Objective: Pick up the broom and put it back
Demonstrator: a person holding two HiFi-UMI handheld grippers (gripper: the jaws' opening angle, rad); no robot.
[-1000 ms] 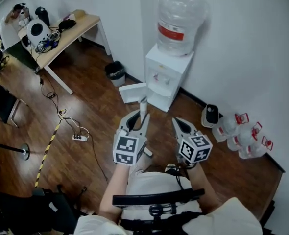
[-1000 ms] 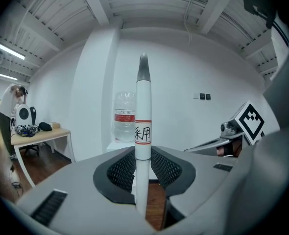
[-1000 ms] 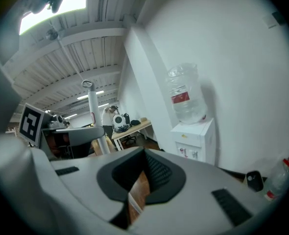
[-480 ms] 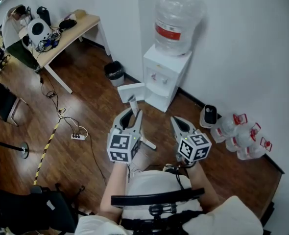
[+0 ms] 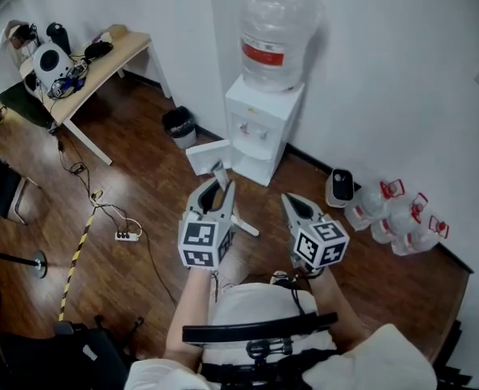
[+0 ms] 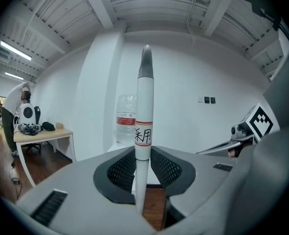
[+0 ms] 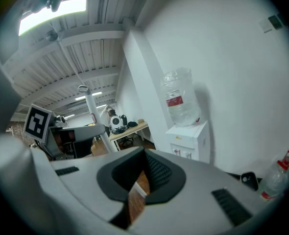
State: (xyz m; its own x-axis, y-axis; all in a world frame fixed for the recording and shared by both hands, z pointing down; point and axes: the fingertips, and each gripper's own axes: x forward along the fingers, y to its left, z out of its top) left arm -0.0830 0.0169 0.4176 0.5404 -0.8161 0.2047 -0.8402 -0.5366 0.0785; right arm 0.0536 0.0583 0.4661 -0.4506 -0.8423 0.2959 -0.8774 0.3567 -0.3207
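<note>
The broom has a white handle (image 6: 144, 106) with a grey tip and a red-edged label. It stands upright between my left gripper's (image 6: 143, 155) jaws, which are shut on it. In the head view the left gripper (image 5: 221, 187) is at centre, and the white broom head (image 5: 203, 154) hangs low by the floor, in front of the water dispenser. The handle's end (image 5: 246, 227) pokes out beside the gripper. My right gripper (image 5: 292, 205) floats to the right of it, shut and holding nothing (image 7: 137, 190). From the right gripper view the handle (image 7: 89, 106) appears at left.
A water dispenser (image 5: 256, 128) with a large bottle stands against the white wall. Beside it are a black bin (image 5: 179, 125), a small black-and-white device (image 5: 339, 187) and several plastic bottles (image 5: 402, 218). A desk (image 5: 93, 63), a power strip (image 5: 126, 235) with cables and striped floor tape (image 5: 75, 258) lie left.
The head view has drifted, so the room sits a little more to the left. The broom handle leans slightly differently in the left gripper. Both grippers stay about where they were.
</note>
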